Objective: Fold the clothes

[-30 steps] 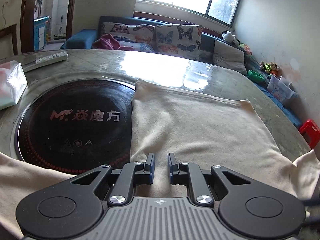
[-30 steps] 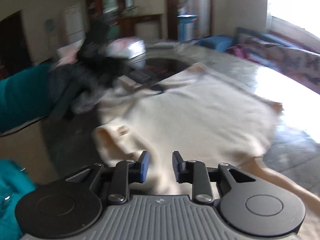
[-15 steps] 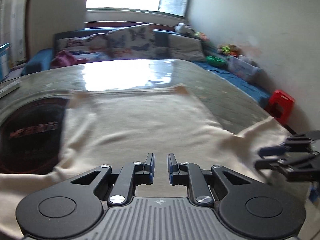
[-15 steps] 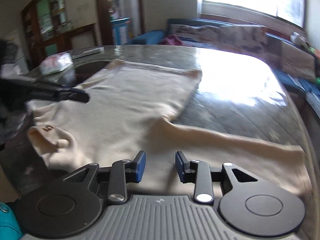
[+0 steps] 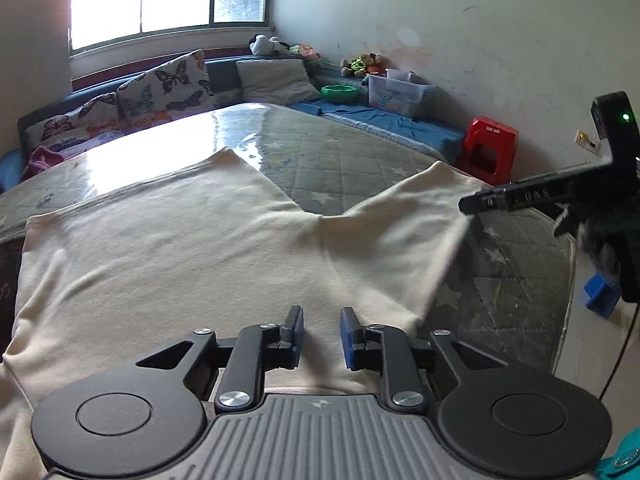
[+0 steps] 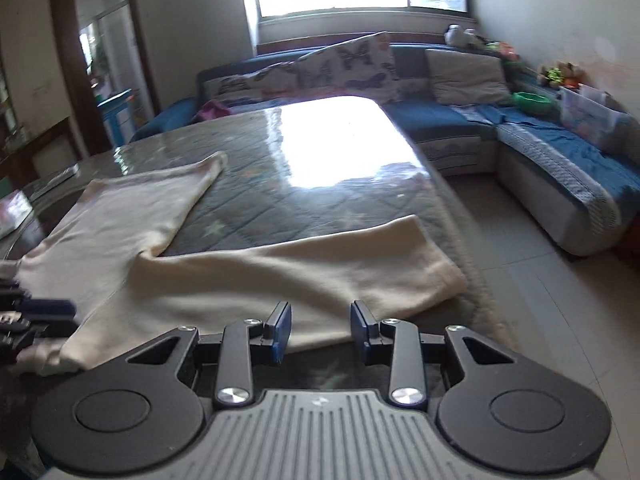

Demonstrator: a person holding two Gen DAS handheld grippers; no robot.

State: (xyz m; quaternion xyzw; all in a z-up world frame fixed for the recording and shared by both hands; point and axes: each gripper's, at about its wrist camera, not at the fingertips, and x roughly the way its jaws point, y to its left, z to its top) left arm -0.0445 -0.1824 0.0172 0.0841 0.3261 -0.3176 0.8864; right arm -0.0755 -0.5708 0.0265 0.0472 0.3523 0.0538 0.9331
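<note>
A cream long-sleeved garment (image 5: pixel 172 264) lies spread flat on the glass-topped table (image 5: pixel 360 152). One sleeve (image 5: pixel 404 220) reaches out toward the table's right edge. My left gripper (image 5: pixel 320 316) hovers open over the garment's near part, with nothing between its blue pads. In the right wrist view the same sleeve (image 6: pixel 320 268) lies across the table, its cuff at the right. My right gripper (image 6: pixel 320 312) stands open just above the sleeve's near edge and holds nothing. The right gripper's fingers (image 5: pixel 504 196) show near the cuff in the left wrist view. The left gripper's fingers (image 6: pixel 44 308) show at the left edge.
The table ends close on the right, above a tiled floor (image 6: pixel 560 320). A red stool (image 5: pixel 488 148) and a blue sofa (image 6: pixel 540 152) with butterfly cushions (image 5: pixel 164 84) stand beyond it. A black round insert (image 5: pixel 6 264) lies under the garment's left side. A packet (image 6: pixel 12 216) sits far left.
Both cameras have swung to the right, away from the black insert and toward the sleeve. My right gripper has come down near the sleeve's edge. Both grippers stay open.
</note>
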